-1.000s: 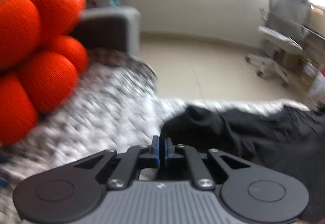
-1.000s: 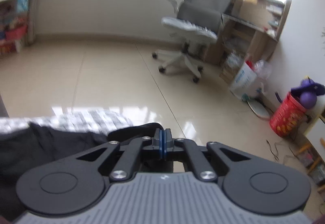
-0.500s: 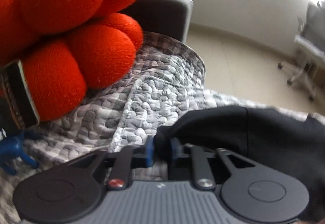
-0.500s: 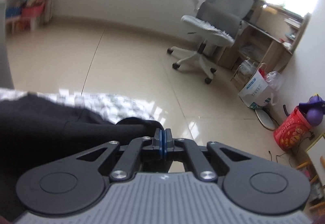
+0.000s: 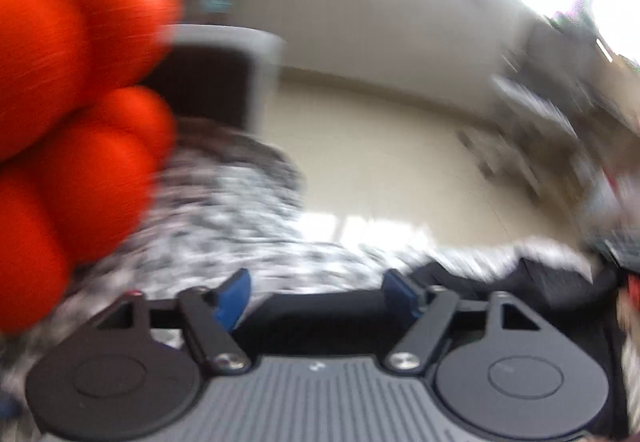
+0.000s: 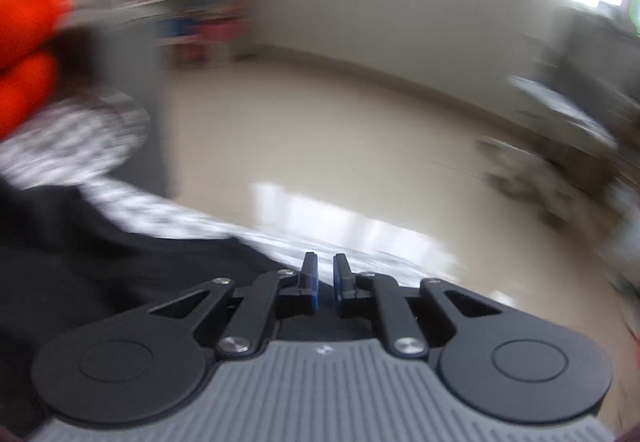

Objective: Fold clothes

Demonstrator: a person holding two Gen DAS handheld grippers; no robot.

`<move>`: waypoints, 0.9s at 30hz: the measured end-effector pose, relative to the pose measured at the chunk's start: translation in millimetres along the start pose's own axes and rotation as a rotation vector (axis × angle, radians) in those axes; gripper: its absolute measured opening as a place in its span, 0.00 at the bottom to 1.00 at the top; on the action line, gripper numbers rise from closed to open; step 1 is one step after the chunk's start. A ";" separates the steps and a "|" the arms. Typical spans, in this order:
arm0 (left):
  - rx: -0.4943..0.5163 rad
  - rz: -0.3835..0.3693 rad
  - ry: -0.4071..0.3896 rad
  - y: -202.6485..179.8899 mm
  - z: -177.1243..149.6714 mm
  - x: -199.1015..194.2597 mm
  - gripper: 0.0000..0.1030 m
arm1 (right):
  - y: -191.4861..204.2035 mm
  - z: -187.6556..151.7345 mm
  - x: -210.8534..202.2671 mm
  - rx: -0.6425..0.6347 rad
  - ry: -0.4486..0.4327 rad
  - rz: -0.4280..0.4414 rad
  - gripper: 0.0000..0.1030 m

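Observation:
Both views are smeared by motion. A black garment lies on the grey-and-white quilted cover. My left gripper stands wide open just over the garment's near edge, its blue pads far apart with dark cloth showing low between them. In the right wrist view the black garment spreads to the left and under the tool. My right gripper is open by a narrow gap; the pale quilted cover shows through it and nothing is gripped.
A big orange knotted cushion fills the left side, and the same orange cushion shows in the right wrist view. A grey armrest stands behind it. Beige tiled floor lies past the cover's edge; a blurred office chair stands far right.
Both grippers were shut on the black garment one second ago. The left one began opening half a second ago and is now wide; the right has parted slightly. Both cameras swing fast.

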State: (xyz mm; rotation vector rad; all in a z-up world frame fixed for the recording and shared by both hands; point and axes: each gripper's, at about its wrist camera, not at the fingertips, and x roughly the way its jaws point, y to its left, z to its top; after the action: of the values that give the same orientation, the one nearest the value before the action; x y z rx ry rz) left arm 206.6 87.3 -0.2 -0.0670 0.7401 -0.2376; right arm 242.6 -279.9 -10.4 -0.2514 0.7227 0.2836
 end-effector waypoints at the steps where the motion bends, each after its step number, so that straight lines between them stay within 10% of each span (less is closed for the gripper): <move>1: 0.054 -0.014 0.027 -10.4 2.4 10.5 0.78 | 2.8 5.3 13.3 -0.018 0.025 0.044 0.35; 5: 0.077 -0.021 0.111 -23.3 6.1 47.8 0.73 | -9.7 13.5 55.0 0.034 0.105 0.091 0.36; 8: 0.070 -0.042 0.162 -22.6 1.6 70.2 0.38 | -5.5 8.1 61.5 0.000 0.116 0.110 0.31; 10: 0.116 -0.044 0.139 -27.8 -2.5 71.1 0.15 | 3.3 5.0 57.7 -0.057 0.091 0.108 0.03; 12: 0.111 -0.042 0.110 -29.3 1.3 69.4 0.08 | 12.6 4.8 52.0 -0.116 0.046 0.080 0.00; 20: 0.099 0.063 -0.031 -35.1 23.6 66.1 0.09 | 7.1 20.6 30.7 -0.024 -0.122 -0.124 0.00; 23: 0.125 0.135 0.054 -39.8 18.6 86.1 0.19 | 4.4 17.3 29.3 0.023 -0.101 -0.162 0.01; 27: 0.013 0.137 -0.036 -13.4 17.2 39.6 0.51 | 0.8 12.8 27.4 0.085 -0.073 -0.212 0.17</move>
State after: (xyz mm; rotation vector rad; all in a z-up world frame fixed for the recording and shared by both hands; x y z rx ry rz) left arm 243.9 64.5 -11.7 -0.0075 0.7041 -0.1101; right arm 269.8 -270.4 -19.9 -0.2334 0.6286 0.0603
